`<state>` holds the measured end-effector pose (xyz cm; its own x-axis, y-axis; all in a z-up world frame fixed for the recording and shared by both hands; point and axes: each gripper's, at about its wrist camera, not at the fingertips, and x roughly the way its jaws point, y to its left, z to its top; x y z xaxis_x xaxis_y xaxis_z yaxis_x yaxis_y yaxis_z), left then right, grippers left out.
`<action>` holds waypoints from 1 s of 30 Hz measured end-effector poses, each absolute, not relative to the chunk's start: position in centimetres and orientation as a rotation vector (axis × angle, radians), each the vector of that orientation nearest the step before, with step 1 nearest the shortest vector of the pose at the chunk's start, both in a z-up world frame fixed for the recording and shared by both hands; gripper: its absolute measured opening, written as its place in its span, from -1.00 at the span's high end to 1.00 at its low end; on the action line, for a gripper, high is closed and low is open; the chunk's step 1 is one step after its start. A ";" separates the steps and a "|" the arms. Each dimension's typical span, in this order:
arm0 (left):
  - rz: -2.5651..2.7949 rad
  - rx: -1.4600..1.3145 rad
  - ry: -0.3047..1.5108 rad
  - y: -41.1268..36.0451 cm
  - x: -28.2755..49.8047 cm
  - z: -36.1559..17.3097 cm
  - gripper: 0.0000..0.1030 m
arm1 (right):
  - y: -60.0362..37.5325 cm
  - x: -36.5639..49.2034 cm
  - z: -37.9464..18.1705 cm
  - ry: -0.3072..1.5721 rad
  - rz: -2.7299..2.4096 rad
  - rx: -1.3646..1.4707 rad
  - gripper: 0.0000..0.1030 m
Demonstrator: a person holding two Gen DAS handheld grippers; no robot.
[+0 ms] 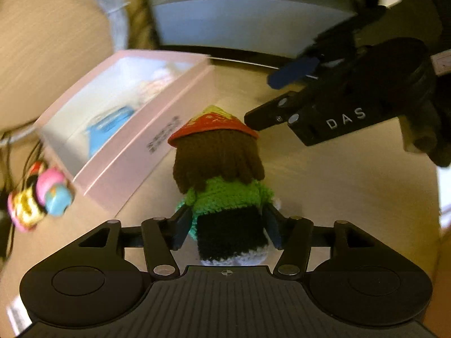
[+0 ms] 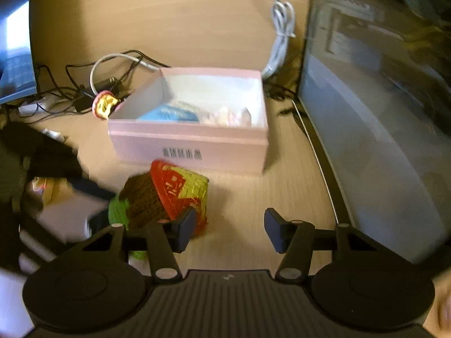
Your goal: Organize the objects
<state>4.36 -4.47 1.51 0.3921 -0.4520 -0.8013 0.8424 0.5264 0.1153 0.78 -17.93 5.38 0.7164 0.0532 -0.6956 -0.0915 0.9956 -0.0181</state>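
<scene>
left tool (image 1: 225,229) flanks crocheted doll (image 1: 222,180): red-yellow hat, brown hair, green top.

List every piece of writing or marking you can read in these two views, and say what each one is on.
"DAS": white letters on the black body of the right hand-held gripper, seen from the left wrist view.
Dark printed block on the pink box's front wall: too blurred to read in either view.
Light marks on the knitted doll's red and yellow hat: a pattern, not legible text.
Blue packet inside the box: print too blurred.
</scene>
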 end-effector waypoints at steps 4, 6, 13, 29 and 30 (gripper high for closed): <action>-0.732 0.357 0.872 -4.2 6.7 1.5 -0.22 | -17.4 2.3 5.4 0.752 0.124 -0.088 -0.06; -0.712 0.291 0.892 -4.2 7.3 1.5 -0.22 | -17.3 2.8 5.3 0.759 0.147 -0.092 -0.07; -0.638 0.312 0.906 -5.9 7.7 0.7 -0.10 | -17.0 2.9 4.7 0.784 0.183 -0.068 -0.02; -0.474 -0.021 0.886 6.7 -1.1 4.6 0.01 | -17.8 -0.2 5.9 0.744 0.185 0.011 -0.34; -0.445 -0.041 0.879 8.0 -1.3 5.2 0.01 | -16.8 0.2 6.1 0.738 0.209 0.001 -0.34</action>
